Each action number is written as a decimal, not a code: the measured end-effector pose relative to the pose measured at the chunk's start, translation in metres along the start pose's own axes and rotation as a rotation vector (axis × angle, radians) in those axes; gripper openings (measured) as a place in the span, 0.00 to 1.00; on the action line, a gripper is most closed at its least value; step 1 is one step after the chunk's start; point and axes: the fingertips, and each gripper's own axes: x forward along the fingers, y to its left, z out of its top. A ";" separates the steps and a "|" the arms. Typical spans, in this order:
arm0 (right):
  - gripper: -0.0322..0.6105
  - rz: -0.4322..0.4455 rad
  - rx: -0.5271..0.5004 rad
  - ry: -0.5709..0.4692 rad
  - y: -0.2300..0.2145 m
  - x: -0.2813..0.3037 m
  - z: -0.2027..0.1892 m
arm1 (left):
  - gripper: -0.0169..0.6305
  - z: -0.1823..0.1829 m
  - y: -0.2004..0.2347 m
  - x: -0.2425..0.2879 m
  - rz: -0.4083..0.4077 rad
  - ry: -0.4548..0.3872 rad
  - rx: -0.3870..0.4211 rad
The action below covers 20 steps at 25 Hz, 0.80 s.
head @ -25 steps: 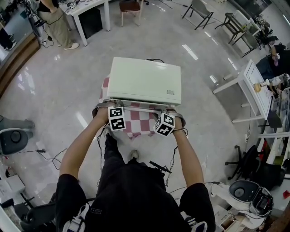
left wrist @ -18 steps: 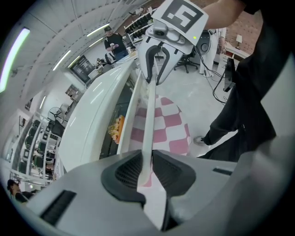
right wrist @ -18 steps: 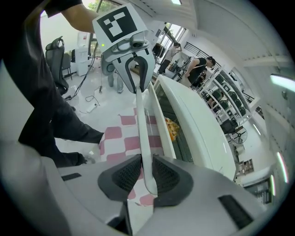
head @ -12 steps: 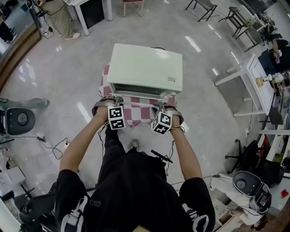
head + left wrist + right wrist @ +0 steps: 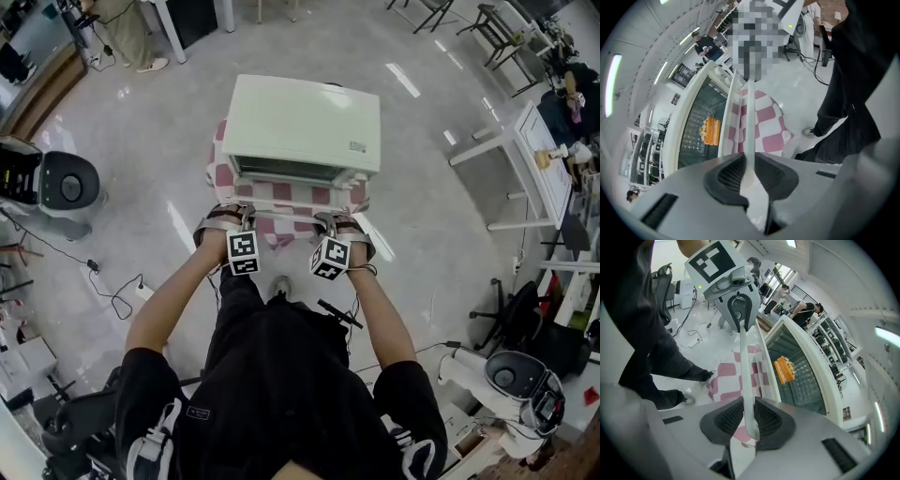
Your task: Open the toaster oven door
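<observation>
1. We see the cream toaster oven (image 5: 305, 117) standing on a red-and-white checked cloth (image 5: 223, 174), directly in front of the person and well apart from the white table (image 5: 530, 155) at the right.
2. Its door (image 5: 696, 126) is part-way open. The top edge leans out toward the person, and a dark strip of the oven's mouth shows under the front edge of the top in the head view.
3. The left gripper (image 5: 748, 172) has its jaws closed on the door's handle (image 5: 748, 124). Both dark ribbed pads press the pale bar, which runs straight up out of them.
4. The right gripper (image 5: 749, 420) grips the same handle in the same way, with the bar pinched between its two pads.
5. In the right gripper view we follow the bar to its far end, where the left gripper is clamped on it, marker cube uppermost.
6. From above, the two grippers sit side by side at the near edge of the cloth, each at one end of the handle and both pointing steeply down.
7. Through the door's glass we make out a wire rack and something orange (image 5: 783, 369) — what it is we cannot tell.
8. The person wears black; one shoe (image 5: 277, 291) shows on the floor below the cloth.
</observation>
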 end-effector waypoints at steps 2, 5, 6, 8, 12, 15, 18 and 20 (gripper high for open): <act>0.19 -0.010 -0.010 0.000 0.008 0.003 -0.001 | 0.14 -0.002 -0.008 0.003 0.017 0.009 0.009; 0.19 -0.030 -0.033 0.006 0.021 0.008 -0.003 | 0.14 -0.004 -0.021 0.006 0.031 0.026 0.016; 0.19 -0.032 -0.039 0.008 0.026 0.010 -0.004 | 0.14 -0.004 -0.026 0.007 0.031 0.031 0.014; 0.19 -0.030 -0.044 0.011 0.036 0.015 -0.007 | 0.14 -0.005 -0.036 0.012 0.027 0.038 0.012; 0.20 -0.054 -0.051 0.010 0.047 0.023 -0.009 | 0.14 -0.007 -0.047 0.019 0.037 0.046 0.010; 0.20 -0.071 -0.060 0.018 0.049 0.023 -0.011 | 0.14 -0.006 -0.048 0.020 0.055 0.050 0.008; 0.20 -0.091 -0.074 0.026 0.050 0.023 -0.013 | 0.14 -0.004 -0.050 0.020 0.064 0.057 0.011; 0.20 -0.108 -0.081 0.027 0.053 0.026 -0.014 | 0.14 -0.005 -0.053 0.023 0.064 0.065 0.017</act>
